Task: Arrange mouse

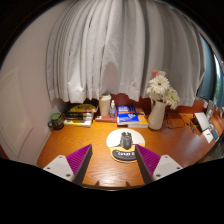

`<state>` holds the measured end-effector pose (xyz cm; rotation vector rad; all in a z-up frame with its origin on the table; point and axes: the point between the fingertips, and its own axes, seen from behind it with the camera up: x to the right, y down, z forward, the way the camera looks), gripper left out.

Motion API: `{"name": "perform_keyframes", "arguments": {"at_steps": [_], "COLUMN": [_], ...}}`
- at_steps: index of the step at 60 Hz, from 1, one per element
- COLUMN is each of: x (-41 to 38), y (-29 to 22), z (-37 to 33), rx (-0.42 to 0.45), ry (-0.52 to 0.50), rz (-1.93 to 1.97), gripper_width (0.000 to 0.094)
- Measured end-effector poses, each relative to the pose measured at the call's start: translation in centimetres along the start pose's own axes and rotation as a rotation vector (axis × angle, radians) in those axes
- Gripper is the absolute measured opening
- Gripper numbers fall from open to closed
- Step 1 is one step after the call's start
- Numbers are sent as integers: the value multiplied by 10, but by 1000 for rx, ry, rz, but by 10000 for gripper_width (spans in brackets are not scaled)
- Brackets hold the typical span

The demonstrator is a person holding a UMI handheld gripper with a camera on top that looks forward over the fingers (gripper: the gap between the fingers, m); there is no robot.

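A dark computer mouse (125,140) sits on a round white mouse pad (126,143) with a dark wrist rest carrying yellow lettering (125,154). The pad lies on the wooden desk (90,152), just ahead of the fingers and a little toward the right one. My gripper (110,165) is open, and its purple pads (75,160) stand wide apart with only bare wood between them. The fingertips stop short of the mouse pad, and nothing is held.
Along the back of the desk stand a small potted plant (56,119), a stack of books (80,113), a pale cylindrical jar (105,106), a blue box (127,116) and a white vase of flowers (157,100). White curtains (110,50) hang behind. A small white object (205,125) sits at the right.
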<state>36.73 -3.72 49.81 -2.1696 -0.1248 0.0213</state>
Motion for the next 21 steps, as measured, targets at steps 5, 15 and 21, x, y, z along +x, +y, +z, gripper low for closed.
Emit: {"name": "perform_keyframes", "arguments": {"at_steps": [5, 15, 21], "x": [-7, -18, -20], "y": [5, 13, 14], "z": [-8, -14, -17], "rx": [-3, -8, -8], "ry": [-11, -21, -23], "rz": [-15, -23, -20], "gripper_width": [857, 857, 857]}}
